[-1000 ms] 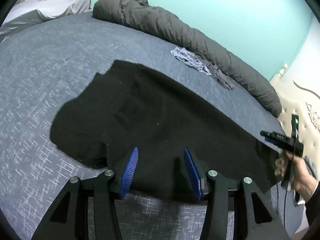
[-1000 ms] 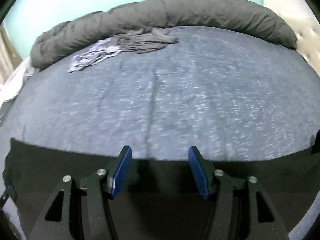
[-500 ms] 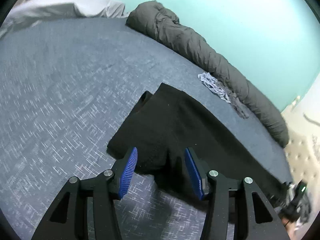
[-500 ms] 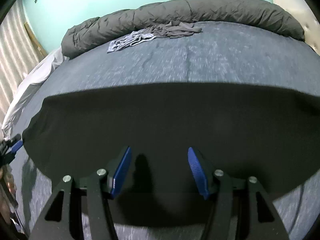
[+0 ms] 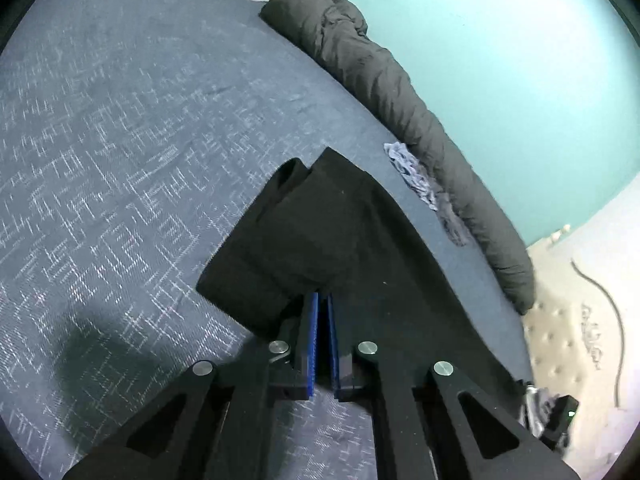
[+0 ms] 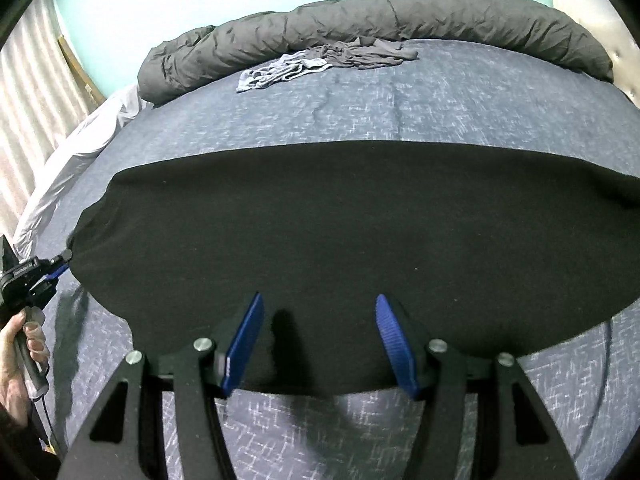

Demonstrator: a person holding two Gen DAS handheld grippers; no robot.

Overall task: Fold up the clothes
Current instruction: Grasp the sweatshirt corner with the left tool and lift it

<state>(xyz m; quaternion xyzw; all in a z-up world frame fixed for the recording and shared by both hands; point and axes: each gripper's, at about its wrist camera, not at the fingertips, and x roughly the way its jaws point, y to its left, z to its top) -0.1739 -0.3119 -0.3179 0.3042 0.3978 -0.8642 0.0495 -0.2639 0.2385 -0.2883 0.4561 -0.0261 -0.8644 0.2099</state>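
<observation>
Black garment (image 6: pixel 340 232) spread flat across the bed (image 6: pixel 400 108), left gripper (image 5: pixel 322 312) jaws clamped on its near corner for lifting, right gripper (image 6: pixel 318 344) jaws apart above its near edge.

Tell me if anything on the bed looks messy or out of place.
Yes. A crumpled grey garment lies bunched against the rolled dark duvet at the far edge, unfolded. The black garment lies mostly flat, though one end is doubled over unevenly beside the left tongs.
</observation>
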